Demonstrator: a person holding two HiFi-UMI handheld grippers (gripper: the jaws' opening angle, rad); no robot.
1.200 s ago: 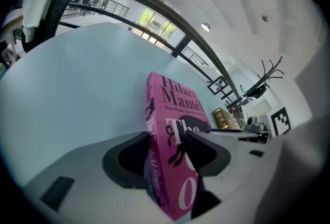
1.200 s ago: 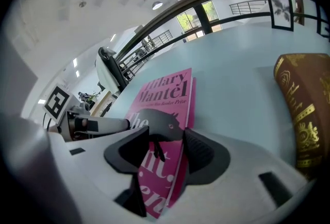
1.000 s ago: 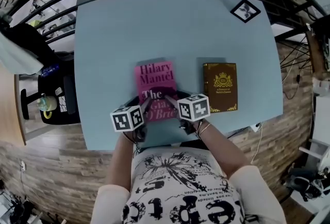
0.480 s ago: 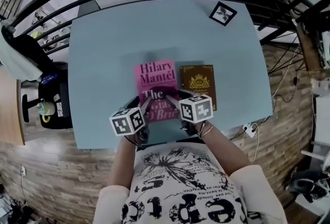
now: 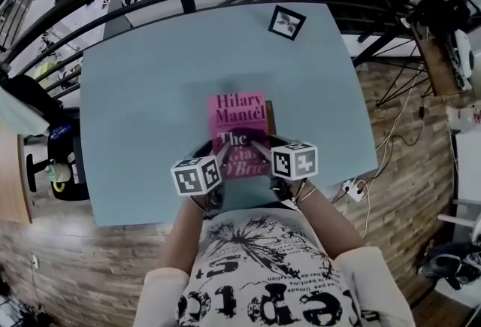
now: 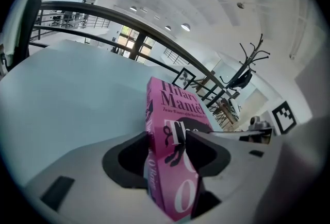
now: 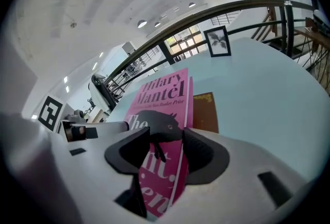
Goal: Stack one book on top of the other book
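We pinch the pink book [image 5: 239,126] at its near edge, the left gripper [image 6: 166,147] clamped on its left side and the right gripper [image 7: 166,152] on its right. A second ago it was left of the brown book [image 7: 205,113]. Now it covers that book, with only a sliver showing on the right, so lowering it squarely seems all that remains.

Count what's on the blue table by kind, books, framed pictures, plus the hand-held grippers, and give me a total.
Books: 2, the pink book and the brown book mostly hidden beneath it
Framed picture: 1
Hand-held grippers: 2, the left hand-held gripper and the right hand-held gripper, both shut on the pink book
Total: 5
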